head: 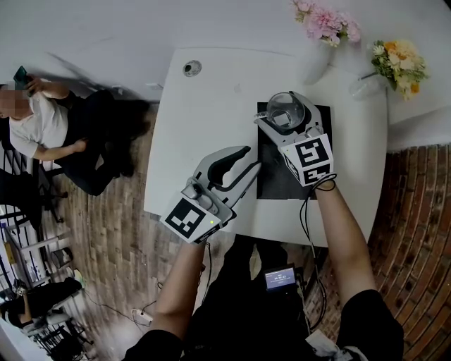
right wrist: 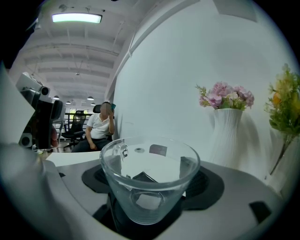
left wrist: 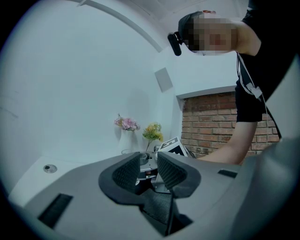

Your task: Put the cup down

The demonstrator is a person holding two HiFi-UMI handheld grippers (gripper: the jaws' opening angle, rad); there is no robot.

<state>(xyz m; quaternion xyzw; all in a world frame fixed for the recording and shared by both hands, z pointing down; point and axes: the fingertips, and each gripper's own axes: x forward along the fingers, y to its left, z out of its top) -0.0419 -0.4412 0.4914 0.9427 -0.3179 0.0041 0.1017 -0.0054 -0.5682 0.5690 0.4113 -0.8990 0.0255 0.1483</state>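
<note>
My right claw (right wrist: 151, 182) is clamped on the glass cup (right wrist: 149, 173), pads pressing its lower walls from both sides. Cup's upright, rim up, empty, with a small handle showing through the glass on the left of my right gripper view.

From the head view, the cup sits in the claw at upper centre, over the far end of the black mat (head: 271, 176), which lies on the white table (head: 204, 113). I can't tell whether the base is touching the mat or just clear of it; no view shows the underside.

My left claw (left wrist: 149, 171) is doing nothing: jaws narrowly apart, nothing between them. It hovers at the mat's near left edge, pointing towards the cup.

Further out, a white vase (right wrist: 227, 136) of pink flowers (head: 325, 21) and a bunch of yellow flowers (head: 400, 60) stand at the table's far right. A seated person (head: 42, 123) is at the left edge of the head view, well apart from us.

As I read it, we're in the set-down step, cup in grip and not yet released. The next move calls for keeping it level, lowering it until the base sits flat on the mat, then spreading the jaws evenly so neither pad drags the glass sideways.
</note>
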